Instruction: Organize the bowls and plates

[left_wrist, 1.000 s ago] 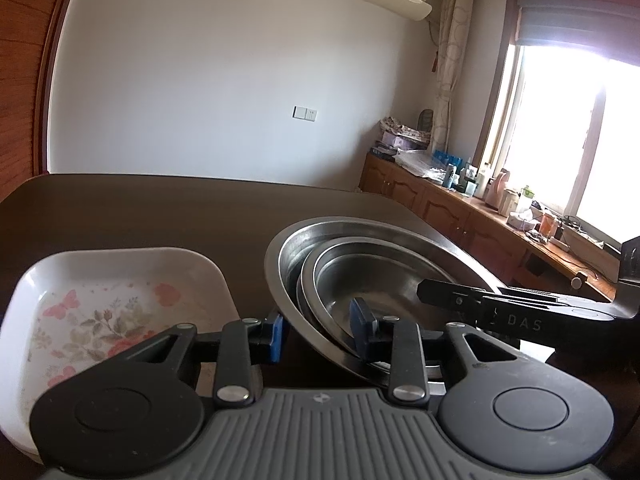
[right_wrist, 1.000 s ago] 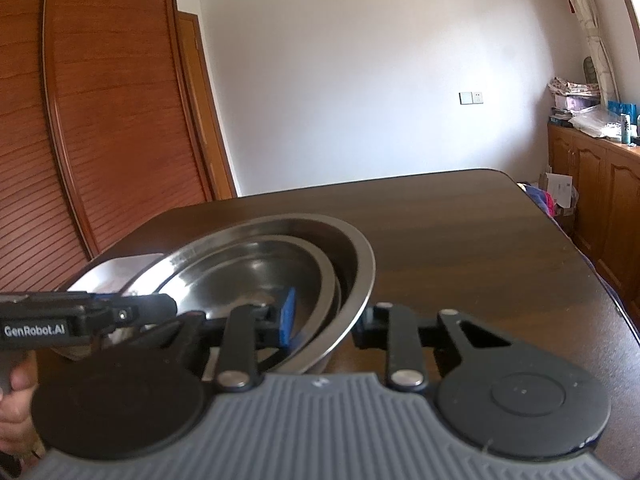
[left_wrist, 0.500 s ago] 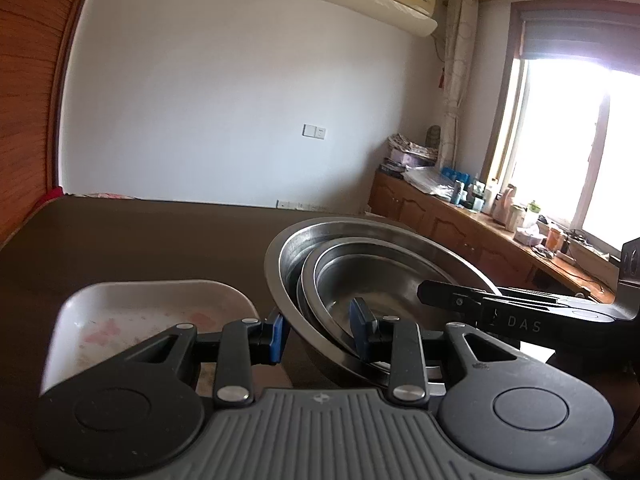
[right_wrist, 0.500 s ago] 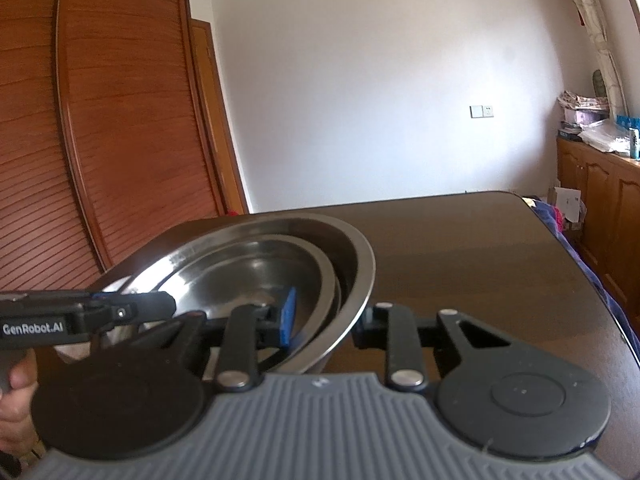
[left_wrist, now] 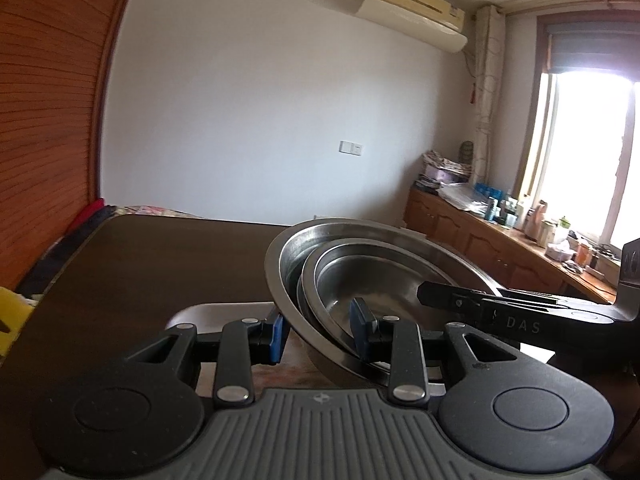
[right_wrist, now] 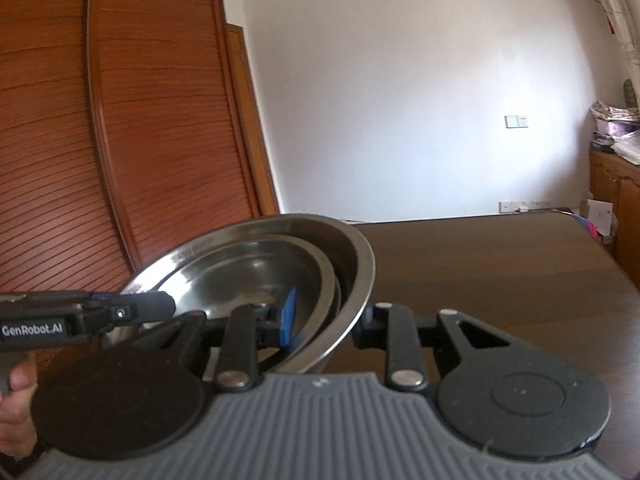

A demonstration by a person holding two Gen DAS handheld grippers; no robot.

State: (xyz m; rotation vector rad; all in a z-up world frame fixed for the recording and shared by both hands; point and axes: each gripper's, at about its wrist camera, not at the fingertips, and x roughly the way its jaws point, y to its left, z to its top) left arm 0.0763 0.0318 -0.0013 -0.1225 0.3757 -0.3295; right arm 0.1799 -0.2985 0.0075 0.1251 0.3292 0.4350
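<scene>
1. The stack of steel bowls (left_wrist: 360,280), smaller ones nested inside the largest, hangs tilted above the dark table (left_wrist: 160,264), clear of its top. It is carried from two sides.
2. The left tool (left_wrist: 318,332) grips the near rim of the stack, one blue pad outside the big bowl and one inside. The right tool (right_wrist: 324,320) clamps the opposite rim the same way.
3. The nesting looks done, so I judge the sorting of bowls to be well along; the stack is not yet set down anywhere.
4. A white plate (left_wrist: 224,312) lies on the table just below and beside the stack, and it likely remains to be placed.
5. Most of that plate is hidden behind the left tool, so its pattern and shape cannot be read.
6. How many bowls are nested is hard to tell; I count three rims at least.
7. No resting place for the stack shows in either view.
8. A hand (right_wrist: 16,412) shows at the left edge of the right wrist view, cut off.
</scene>
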